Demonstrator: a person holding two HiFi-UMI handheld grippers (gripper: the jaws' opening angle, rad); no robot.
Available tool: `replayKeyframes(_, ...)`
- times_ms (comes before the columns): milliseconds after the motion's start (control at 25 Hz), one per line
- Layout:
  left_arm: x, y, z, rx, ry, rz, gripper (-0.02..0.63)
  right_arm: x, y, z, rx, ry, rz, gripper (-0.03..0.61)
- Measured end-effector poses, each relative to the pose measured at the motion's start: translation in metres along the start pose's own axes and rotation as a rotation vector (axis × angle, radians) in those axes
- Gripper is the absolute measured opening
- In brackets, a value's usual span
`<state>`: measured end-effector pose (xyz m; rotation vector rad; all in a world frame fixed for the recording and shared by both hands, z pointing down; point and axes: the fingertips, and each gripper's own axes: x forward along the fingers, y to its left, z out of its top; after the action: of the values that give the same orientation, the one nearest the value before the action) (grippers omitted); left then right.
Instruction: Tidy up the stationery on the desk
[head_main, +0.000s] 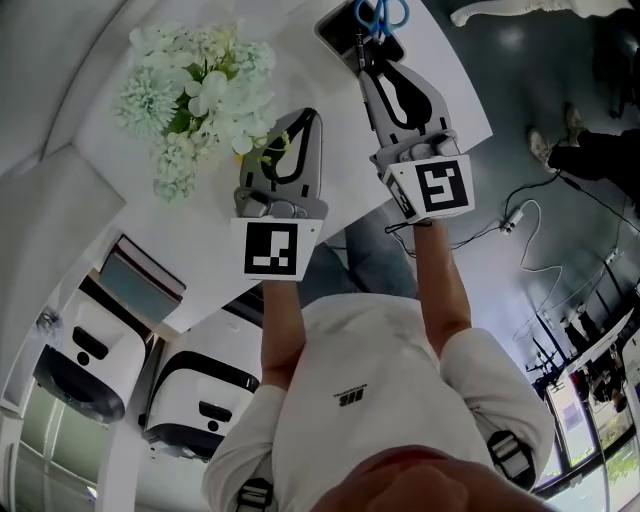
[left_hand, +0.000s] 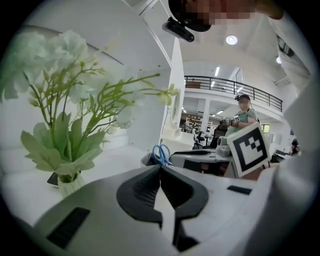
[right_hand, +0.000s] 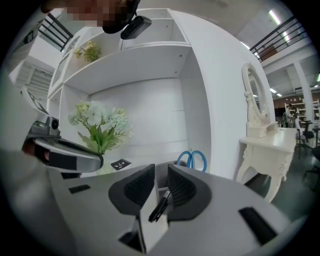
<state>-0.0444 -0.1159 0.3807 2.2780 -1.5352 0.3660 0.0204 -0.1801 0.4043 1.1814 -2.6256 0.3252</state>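
Here the right claw (right_hand: 161, 172) stands released, a black pen (right_hand: 159, 206) loose between its jaws, beside the worktop's (head_main: 345, 150) pen holder (head_main: 332, 27) with blue scissors (right_hand: 192, 159). The left claw (left_hand: 160, 168) is clenched, empty.

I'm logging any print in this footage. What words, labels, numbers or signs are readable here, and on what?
No word or number reads clearly in any view.
Small black chest print on the person's white shirt: too small to read.
Small black card with white marks: too blurred to read.
Left marker cube and right marker cube: black-and-white square patterns, not text.
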Motion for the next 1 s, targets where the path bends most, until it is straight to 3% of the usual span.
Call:
replayKeyframes(160, -0.015, 0.002, -0.005, -0.005, -0.002, 0.01, 0.0, -0.003, 0.015, -0.007, -0.01, 0.04, 0.014, 0.064)
replayKeyframes(400, -0.043, 0.012, -0.014, -0.025, -0.01, 0.047, 0.0, -0.007, 0.066, -0.012, -0.06, 0.081, 0.103, 0.064)
replayKeyframes(640, -0.082, 0.031, -0.04, -0.057, 0.014, 0.123, 0.0, -0.006, 0.125, -0.031, -0.068, 0.149, 0.209, 0.065)
replayKeyframes(1000, -0.135, 0.063, -0.084, -0.11, 0.049, 0.232, 0.0, -0.005, 0.197, -0.073, -0.16, 0.307, 0.354, 0.066)
